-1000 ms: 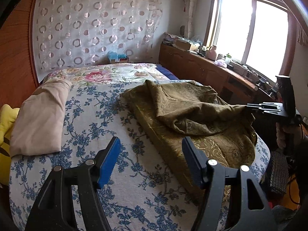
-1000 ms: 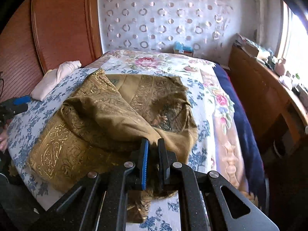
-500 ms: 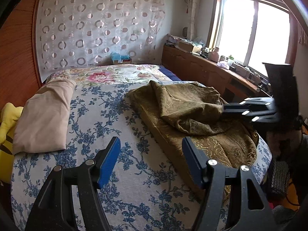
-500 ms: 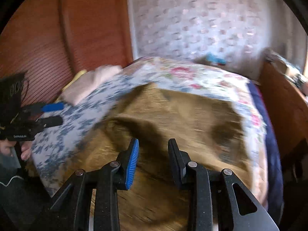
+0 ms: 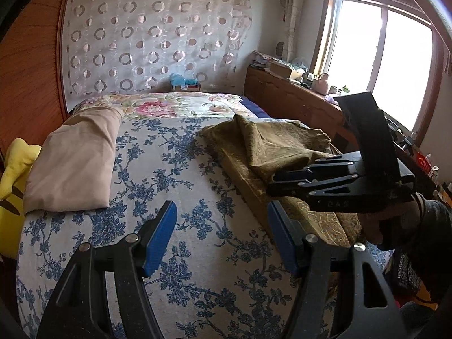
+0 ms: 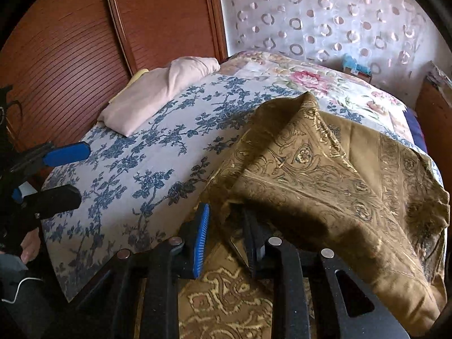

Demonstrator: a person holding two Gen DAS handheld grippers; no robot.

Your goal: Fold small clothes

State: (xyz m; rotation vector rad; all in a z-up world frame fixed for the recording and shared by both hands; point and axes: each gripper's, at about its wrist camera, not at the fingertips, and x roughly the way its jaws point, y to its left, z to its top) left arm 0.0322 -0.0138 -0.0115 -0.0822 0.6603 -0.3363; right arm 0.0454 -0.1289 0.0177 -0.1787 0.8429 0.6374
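Note:
An olive-gold patterned cloth [image 5: 271, 147] lies crumpled on the right half of the bed, one flap folded over itself [image 6: 310, 175]. My right gripper [image 6: 226, 234] is at the cloth's near left edge. Its jaws stand a little apart, with the loose edge of the cloth between them and the right finger tucked under the fold; the pads do not press on it. In the left wrist view the right gripper [image 5: 272, 183] shows from the side, held by a hand. My left gripper [image 5: 223, 234] hangs open over the bare floral sheet, left of the cloth, holding nothing [image 6: 70, 175].
A folded beige garment [image 5: 76, 158] lies at the bed's far left, a yellow item [image 5: 14, 169] beside it. The blue-flowered sheet [image 5: 169, 169] covers the bed. A wooden sideboard [image 5: 296, 104] with clutter runs under the window; a wooden wardrobe [image 6: 70, 42] stands left.
My right gripper was shut on the cloth's folded corner; it has let go, its jaws have parted, and it has swung left along the cloth's near edge. The left gripper has stayed put.

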